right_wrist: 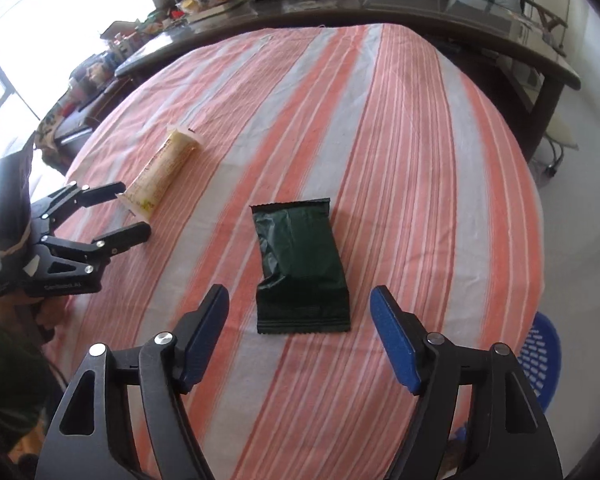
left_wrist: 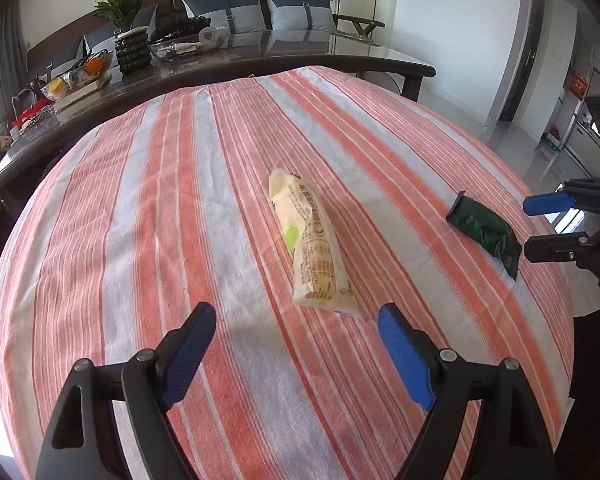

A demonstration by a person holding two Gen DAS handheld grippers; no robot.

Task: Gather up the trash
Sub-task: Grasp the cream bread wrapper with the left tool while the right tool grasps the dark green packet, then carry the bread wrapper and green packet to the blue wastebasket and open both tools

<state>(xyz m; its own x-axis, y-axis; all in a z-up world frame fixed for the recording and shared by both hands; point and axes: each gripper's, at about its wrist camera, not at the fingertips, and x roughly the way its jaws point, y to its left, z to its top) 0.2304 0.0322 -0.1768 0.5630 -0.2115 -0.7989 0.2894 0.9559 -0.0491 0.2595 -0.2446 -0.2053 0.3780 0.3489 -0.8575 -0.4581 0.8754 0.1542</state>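
A counter covered by an orange-and-white striped cloth carries two things. A cream-coloured wrapper with printed text lies lengthwise near the middle, flat on the cloth. Well apart from it, toward the cloth's right edge, lies a dark green foil packet, crinkled, also flat on the stripes.

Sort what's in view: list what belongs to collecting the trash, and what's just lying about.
For the job:
cream wrapper
green wrapper
blue basket, off the table's edge, likely the bin
left gripper and right gripper, both open

Lying about:
plant
fruit bowl
cushions
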